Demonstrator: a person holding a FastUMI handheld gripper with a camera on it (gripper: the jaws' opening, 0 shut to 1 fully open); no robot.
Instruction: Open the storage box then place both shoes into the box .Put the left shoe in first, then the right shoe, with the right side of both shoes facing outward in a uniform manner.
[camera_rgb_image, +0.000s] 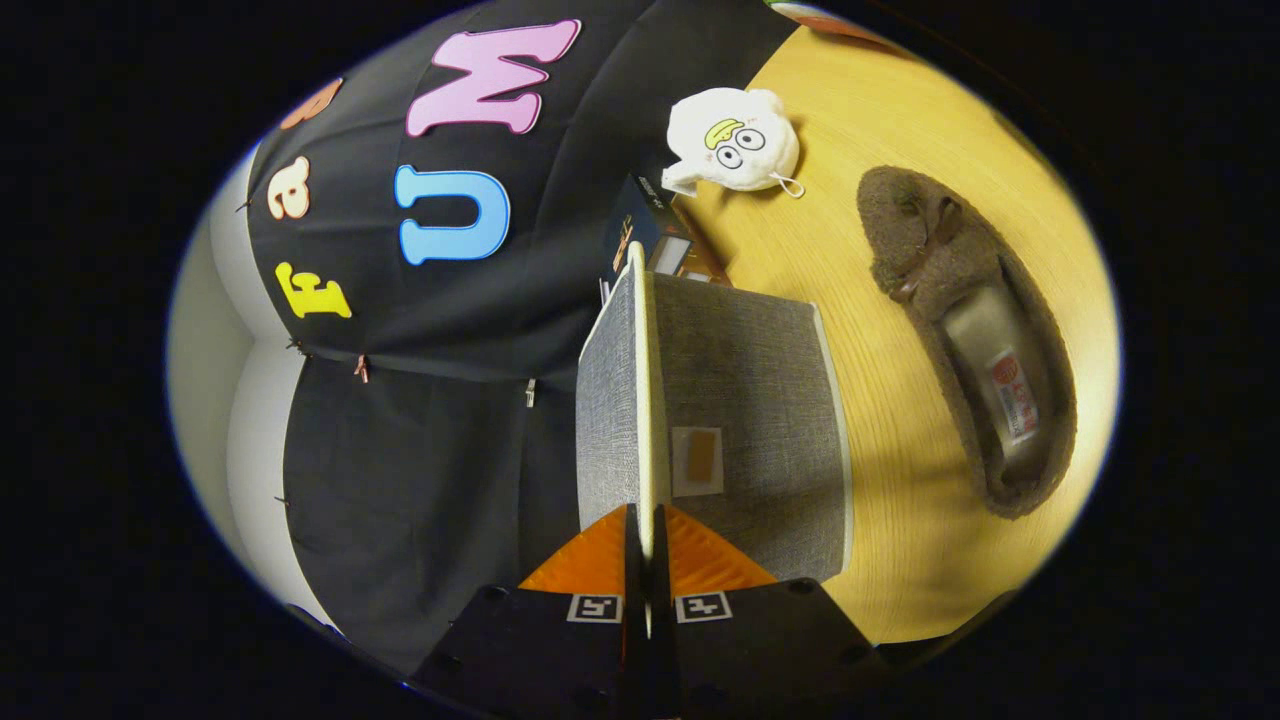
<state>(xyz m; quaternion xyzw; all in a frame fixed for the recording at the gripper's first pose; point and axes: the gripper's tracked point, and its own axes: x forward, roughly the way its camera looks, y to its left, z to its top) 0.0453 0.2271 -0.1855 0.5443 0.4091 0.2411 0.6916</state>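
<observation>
My gripper (647, 535) is shut on the pale rim of the grey fabric storage box's lid (606, 400), both fingers pinching the thin edge. The lid stands lifted away from the grey box (755, 400), whose face carries a small tan label patch just ahead of the fingers. The view is rolled sideways, so the wooden table (880, 560) runs along one side. One brown fuzzy slipper-style shoe (965, 330) lies flat on the table beside the box, opening up, toe pointing away from me. The box's inside is hidden behind the lid.
A white plush toy (733, 140) with a cartoon face sits on the table beyond the box and the shoe. Dark cartons (645, 225) stand behind the box against the black cloth wall (420, 450).
</observation>
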